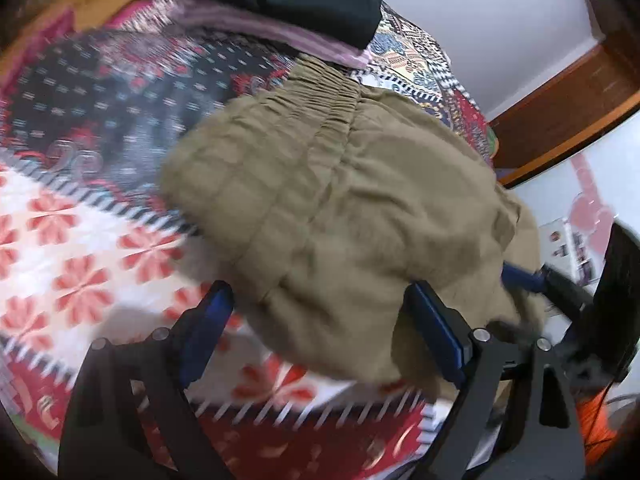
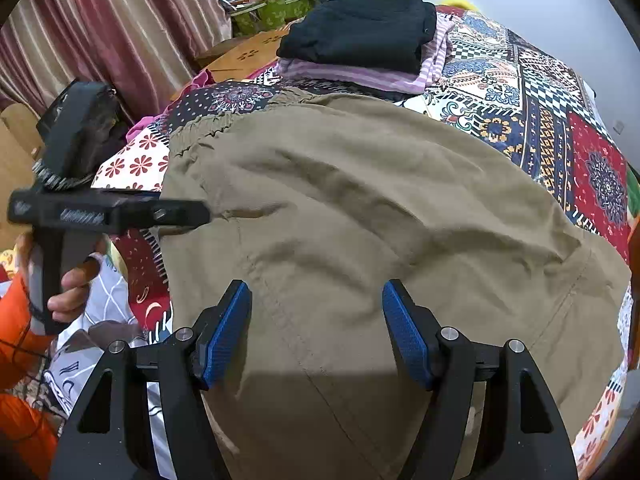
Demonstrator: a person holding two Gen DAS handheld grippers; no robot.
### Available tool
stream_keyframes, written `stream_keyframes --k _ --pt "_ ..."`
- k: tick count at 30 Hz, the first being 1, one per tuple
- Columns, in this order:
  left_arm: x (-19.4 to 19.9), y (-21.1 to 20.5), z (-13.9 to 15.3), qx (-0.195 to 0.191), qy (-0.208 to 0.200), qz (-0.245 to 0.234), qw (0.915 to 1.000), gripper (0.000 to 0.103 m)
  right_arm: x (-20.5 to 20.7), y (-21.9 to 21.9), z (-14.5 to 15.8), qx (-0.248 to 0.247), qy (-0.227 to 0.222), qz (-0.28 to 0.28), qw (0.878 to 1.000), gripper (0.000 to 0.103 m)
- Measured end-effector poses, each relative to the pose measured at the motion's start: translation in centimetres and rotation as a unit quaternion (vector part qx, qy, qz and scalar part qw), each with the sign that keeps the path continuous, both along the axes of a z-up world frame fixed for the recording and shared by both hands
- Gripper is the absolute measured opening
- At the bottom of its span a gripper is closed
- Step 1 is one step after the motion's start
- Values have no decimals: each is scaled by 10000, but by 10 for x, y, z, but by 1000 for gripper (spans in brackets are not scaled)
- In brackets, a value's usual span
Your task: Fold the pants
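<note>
A pair of khaki-olive woven pants (image 2: 360, 208) is lying bunched on the patchwork-printed bedspread (image 2: 540, 92), its gathered elastic waistband (image 1: 320, 120) pointing toward a stack of folded clothes: a black folded garment (image 2: 360, 28) sitting on a pink striped one (image 2: 348, 74). The cloth is rumpled, with soft creases running across it and a stitched seam showing near the front edge. The left gripper (image 1: 320, 320) is hovering over the near edge of the pants, its blue-padded fingers (image 1: 436, 332) standing wide apart with nothing between them; that view is blurring. The right gripper (image 2: 316, 328) is hanging above the fabric, fingers likewise spread and gripping nothing. A bare hand (image 2: 72, 288) is holding the left tool's handle beside the bed.
</note>
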State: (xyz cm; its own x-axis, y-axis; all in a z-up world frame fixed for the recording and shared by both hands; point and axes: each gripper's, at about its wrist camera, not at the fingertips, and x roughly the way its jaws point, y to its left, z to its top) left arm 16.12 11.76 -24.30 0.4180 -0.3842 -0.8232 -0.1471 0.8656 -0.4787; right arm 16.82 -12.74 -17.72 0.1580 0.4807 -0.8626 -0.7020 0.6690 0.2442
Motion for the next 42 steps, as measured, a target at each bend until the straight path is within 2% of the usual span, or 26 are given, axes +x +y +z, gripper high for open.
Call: stream_keyframes --k 7,9,12,14,17,18,20,22,26,27,31,36,38,42 --pt "30 0 -5 -401 -110 -98 9991 91 3 -2 -2 -15 -18 17 10000 68" --pt "32 11 -8 -854 -147 87 9962 91 4 -3 -2 0 -2 32 10000 68" --pt "38 34 -20 -1717 -33 483 9840 91 3 -2 -2 -6 -5 50 10000 68" --pt "43 36 -23 -1752 2 500 9833 89 3 -2 -2 -2 -2 58 10000 68" --pt "49 25 -17 -1280 -43 330 9912 88 4 -3 -2 24 8 49 10000 68" --pt "51 21 -15 -1124 -53 292 9932 84 3 -2 -3 26 3 40 10000 68" --pt "53 15 -10 -936 -114 224 9953 75 4 -3 -2 35 -4 13 10000 68" --pt "53 11 -3 -706 -244 187 9970 57 5 -4 0 35 -24 -41 10000 67" --pt "50 -2 18 28 -597 51 9982 40 4 -14 9 -2 -86 -194 9998 65" --pt "46 -7 27 277 -737 18 9969 35 3 -19 11 13 -73 -252 9997 65" --pt "28 -7 46 865 -1019 4 9910 30 1 -41 19 22 13 -444 9990 65" --pt "-1 11 63 1519 -1195 341 9806 29 -2 -50 8 -246 161 -277 9992 65" --pt "-8 17 67 1665 -1194 409 9779 29 1 -41 1 -176 173 -143 9996 66" --pt "-21 8 82 2375 -1416 370 9603 28 6 -20 -2 -290 7 18 9996 75"
